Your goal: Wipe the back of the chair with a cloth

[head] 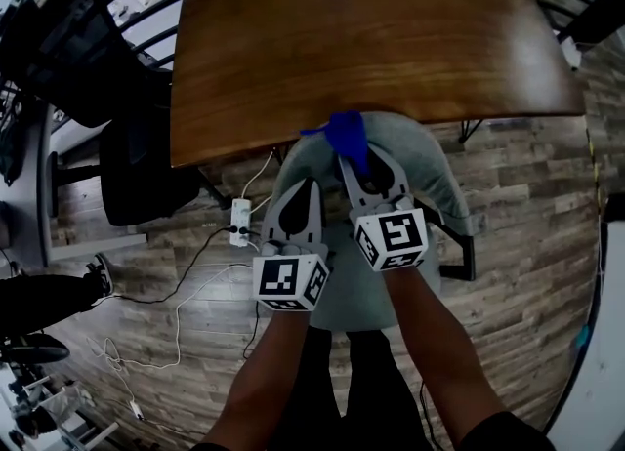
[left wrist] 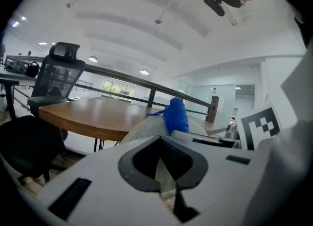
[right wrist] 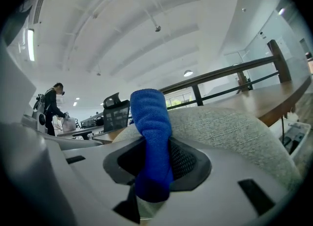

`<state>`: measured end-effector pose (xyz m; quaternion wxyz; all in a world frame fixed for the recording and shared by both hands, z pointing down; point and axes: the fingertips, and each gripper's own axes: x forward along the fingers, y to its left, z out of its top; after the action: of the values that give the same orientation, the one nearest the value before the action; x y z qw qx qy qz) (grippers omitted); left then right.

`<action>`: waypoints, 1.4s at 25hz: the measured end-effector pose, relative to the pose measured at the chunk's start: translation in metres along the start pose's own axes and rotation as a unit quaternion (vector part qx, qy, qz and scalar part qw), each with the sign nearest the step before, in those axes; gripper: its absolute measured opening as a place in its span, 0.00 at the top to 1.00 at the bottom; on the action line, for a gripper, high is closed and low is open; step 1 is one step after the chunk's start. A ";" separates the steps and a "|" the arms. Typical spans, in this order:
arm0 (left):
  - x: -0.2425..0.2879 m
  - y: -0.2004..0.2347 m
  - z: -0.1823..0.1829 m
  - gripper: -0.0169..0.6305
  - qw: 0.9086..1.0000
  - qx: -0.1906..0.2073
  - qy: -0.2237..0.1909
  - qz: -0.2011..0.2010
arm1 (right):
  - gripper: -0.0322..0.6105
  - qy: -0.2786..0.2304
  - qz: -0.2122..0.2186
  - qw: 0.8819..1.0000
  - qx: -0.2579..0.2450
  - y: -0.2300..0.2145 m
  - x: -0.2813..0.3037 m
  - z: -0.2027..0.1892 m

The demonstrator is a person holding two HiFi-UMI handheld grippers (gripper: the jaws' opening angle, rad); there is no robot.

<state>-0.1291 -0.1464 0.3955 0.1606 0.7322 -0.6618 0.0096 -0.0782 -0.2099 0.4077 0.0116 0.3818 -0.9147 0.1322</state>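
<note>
Right gripper point(head: 363, 168) pinching blue microfibre cloth point(head: 347, 135) atop grey fabric chair back point(head: 432, 161), left gripper point(head: 305, 190) beside it, jaws pressed together, empty

Wooden table point(head: 371, 29), black office chair point(head: 137, 161), white power strip point(head: 240, 217)
</note>
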 end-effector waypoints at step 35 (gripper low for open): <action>-0.028 -0.001 -0.063 0.97 0.999 0.020 -0.027 0.004 | 0.76 -0.062 0.002 0.996 -0.060 0.013 -0.042 -0.043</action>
<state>-0.1195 -0.1040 0.4485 0.1279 0.7323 -0.6689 0.0033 -0.0609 -0.1612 0.4414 -0.0221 0.3858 -0.9208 0.0529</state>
